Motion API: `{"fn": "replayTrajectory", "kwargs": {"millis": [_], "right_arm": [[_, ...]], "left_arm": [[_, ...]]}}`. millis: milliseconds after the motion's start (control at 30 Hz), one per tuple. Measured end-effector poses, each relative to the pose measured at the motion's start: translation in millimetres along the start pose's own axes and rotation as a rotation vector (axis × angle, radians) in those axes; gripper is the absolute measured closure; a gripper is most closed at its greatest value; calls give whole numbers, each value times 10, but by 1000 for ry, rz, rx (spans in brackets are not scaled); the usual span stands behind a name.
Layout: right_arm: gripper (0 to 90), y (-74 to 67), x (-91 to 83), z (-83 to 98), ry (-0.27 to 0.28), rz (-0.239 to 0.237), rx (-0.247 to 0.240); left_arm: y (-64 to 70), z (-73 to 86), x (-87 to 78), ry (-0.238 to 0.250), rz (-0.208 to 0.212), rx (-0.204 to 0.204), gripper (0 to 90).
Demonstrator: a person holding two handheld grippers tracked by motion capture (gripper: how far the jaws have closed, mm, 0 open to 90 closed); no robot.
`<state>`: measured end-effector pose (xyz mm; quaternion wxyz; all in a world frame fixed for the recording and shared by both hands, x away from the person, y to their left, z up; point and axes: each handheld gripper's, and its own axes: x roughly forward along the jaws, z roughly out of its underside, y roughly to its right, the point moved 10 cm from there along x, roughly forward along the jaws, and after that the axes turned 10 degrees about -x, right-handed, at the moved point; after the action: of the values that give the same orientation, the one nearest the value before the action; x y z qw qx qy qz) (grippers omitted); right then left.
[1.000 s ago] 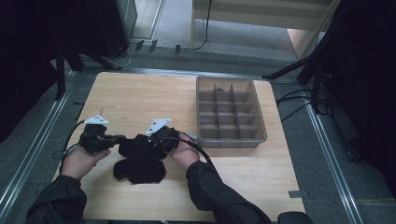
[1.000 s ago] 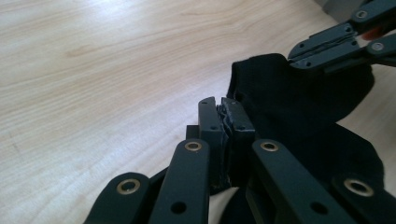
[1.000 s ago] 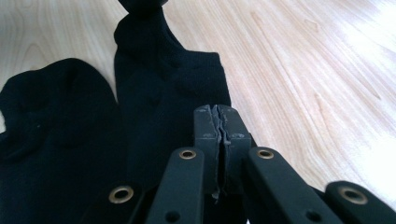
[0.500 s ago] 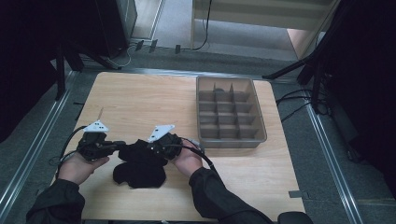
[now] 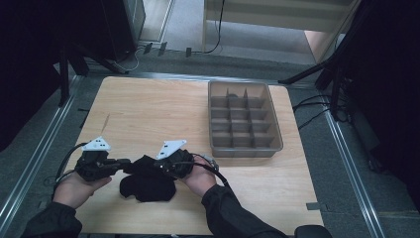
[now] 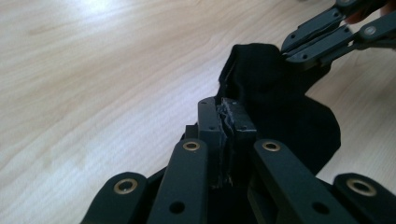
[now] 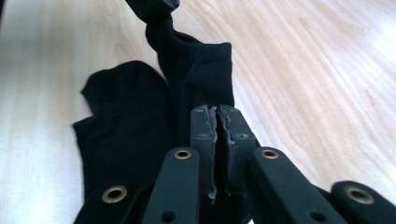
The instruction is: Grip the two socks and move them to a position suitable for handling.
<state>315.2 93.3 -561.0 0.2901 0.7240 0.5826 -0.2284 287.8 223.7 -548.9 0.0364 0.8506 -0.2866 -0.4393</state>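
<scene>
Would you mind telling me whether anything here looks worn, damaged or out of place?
Yes: the pads of the right hand-held gripper look chipped and ragged along their inner edges. The black fabric socks lie crumpled on the wooden table.

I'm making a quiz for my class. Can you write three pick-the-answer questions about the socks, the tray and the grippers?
1. Where does the grey tray sit on the table?
A. at the right side
B. at the left side
C. under the socks

2. What colour are the socks?
A. white
B. black
C. red

3. What is the left gripper doing?
A. standing wide open
B. lying in the tray
C. pinching sock cloth

Answers:
1. A, the high view shows the tray near the table's right edge.
2. B, both gripper views show black cloth on pale wood.
3. C, its jaws are closed with black cloth running up between them. The right gripper pinches cloth too, though its jaws have just been opening a little.
</scene>
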Motion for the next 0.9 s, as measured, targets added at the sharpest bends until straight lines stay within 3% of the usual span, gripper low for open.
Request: {"fn": "replayTrajectory", "kwargs": {"millis": [267,333,433,633,900], "right_arm": [[775,-194,-50,0,0,-55,16],[770,-237,-89,-8,7,-71,47],[759,-282,-135,-5,8,-78,50],[749,-311,-245,-51,28,-79,55],[753,-256,-345,-46,29,-59,64]], "left_arm": [[36,135,-80,-10,17,-20,842],[55,167,-97,-13,23,-25,840],[72,215,-135,-11,25,-28,813],[24,217,-171,12,1,-47,774],[-30,279,-73,-26,-13,-59,767]]}}
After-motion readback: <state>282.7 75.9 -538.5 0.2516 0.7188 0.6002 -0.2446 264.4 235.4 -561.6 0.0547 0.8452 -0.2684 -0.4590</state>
